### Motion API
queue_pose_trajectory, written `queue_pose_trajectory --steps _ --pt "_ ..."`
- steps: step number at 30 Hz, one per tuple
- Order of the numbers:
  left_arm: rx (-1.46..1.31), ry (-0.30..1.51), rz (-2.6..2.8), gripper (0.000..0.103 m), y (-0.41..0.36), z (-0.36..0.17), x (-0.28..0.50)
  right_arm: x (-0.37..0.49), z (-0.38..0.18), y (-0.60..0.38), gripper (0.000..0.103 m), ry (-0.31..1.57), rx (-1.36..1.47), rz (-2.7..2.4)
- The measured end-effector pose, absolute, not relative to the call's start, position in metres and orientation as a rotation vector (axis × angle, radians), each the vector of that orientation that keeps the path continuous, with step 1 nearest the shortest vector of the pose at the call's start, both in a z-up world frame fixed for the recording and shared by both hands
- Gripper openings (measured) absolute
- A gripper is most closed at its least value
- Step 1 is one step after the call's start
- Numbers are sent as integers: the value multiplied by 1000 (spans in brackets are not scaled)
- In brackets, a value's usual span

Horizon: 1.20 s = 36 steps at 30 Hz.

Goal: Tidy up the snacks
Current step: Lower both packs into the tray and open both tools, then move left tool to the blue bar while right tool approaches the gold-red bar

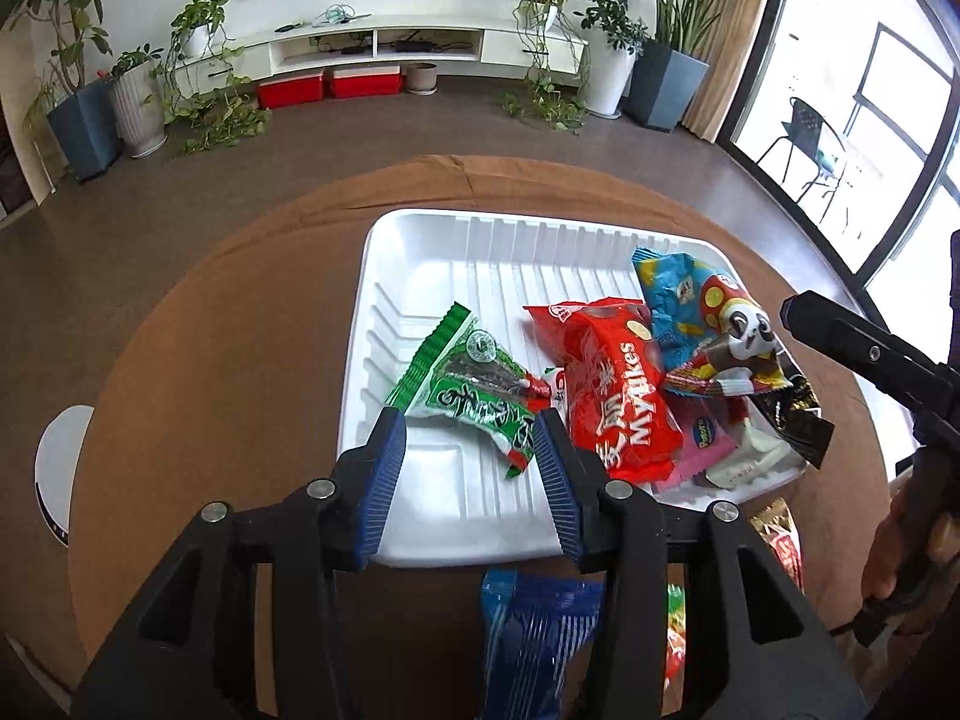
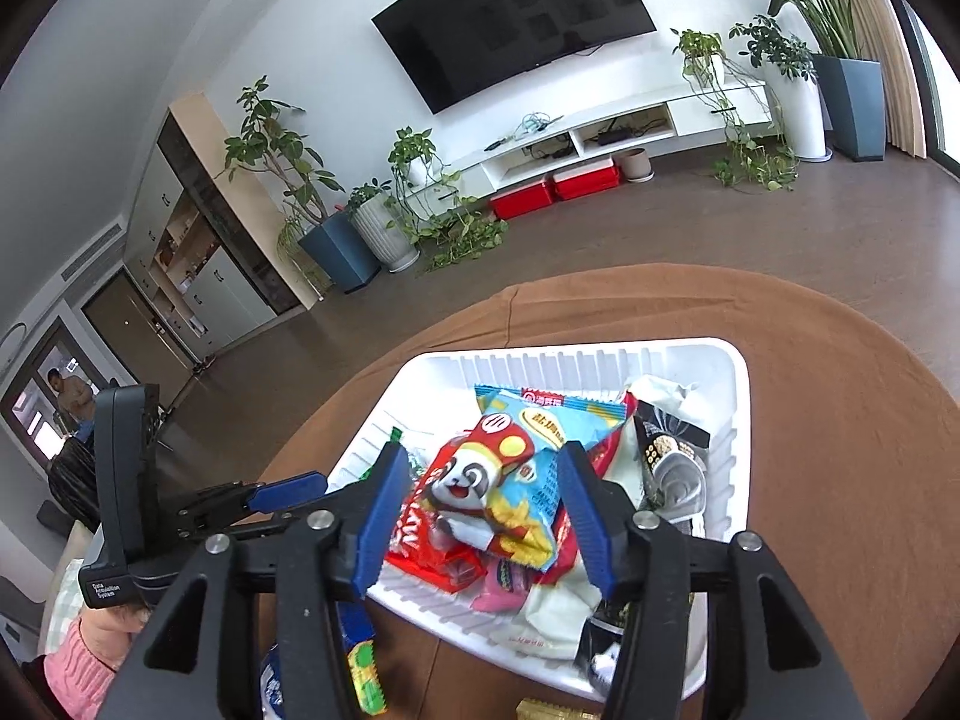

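Note:
A white foam tray (image 1: 414, 252) on the round brown-clothed table (image 1: 240, 360) holds a heap of snack packets. A green packet (image 1: 462, 390) lies flat on the tray's left part. My left gripper (image 1: 467, 441) hovers open just over its near end, and neither pad presses on it. A panda-print packet (image 2: 480, 480) lies on top of the heap, over a red Mylikes bag (image 1: 618, 402) and a light blue packet (image 1: 666, 294). My right gripper (image 2: 480, 474) is open around the panda packet, with gaps beside both pads.
A black packet (image 2: 666, 450), a pink one (image 1: 708, 444) and a white one (image 1: 744, 462) fill the tray's right side (image 2: 738, 396). A dark blue packet (image 1: 540, 618), a red-gold one (image 1: 780, 540) and a green-yellow one (image 2: 363, 672) lie on the cloth near me. A white stool (image 1: 60, 468) stands left.

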<state>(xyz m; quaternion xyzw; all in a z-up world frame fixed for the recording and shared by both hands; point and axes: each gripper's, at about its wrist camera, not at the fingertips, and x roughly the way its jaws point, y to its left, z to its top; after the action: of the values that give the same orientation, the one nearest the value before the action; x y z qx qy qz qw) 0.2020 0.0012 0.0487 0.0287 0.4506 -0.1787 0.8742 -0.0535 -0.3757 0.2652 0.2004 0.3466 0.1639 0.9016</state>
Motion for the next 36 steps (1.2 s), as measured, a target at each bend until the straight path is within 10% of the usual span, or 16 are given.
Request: queue_pose_trajectory --steps 36 --pt "66 938 -390 45 56 69 19 -179 245 -346 63 767 264 292"
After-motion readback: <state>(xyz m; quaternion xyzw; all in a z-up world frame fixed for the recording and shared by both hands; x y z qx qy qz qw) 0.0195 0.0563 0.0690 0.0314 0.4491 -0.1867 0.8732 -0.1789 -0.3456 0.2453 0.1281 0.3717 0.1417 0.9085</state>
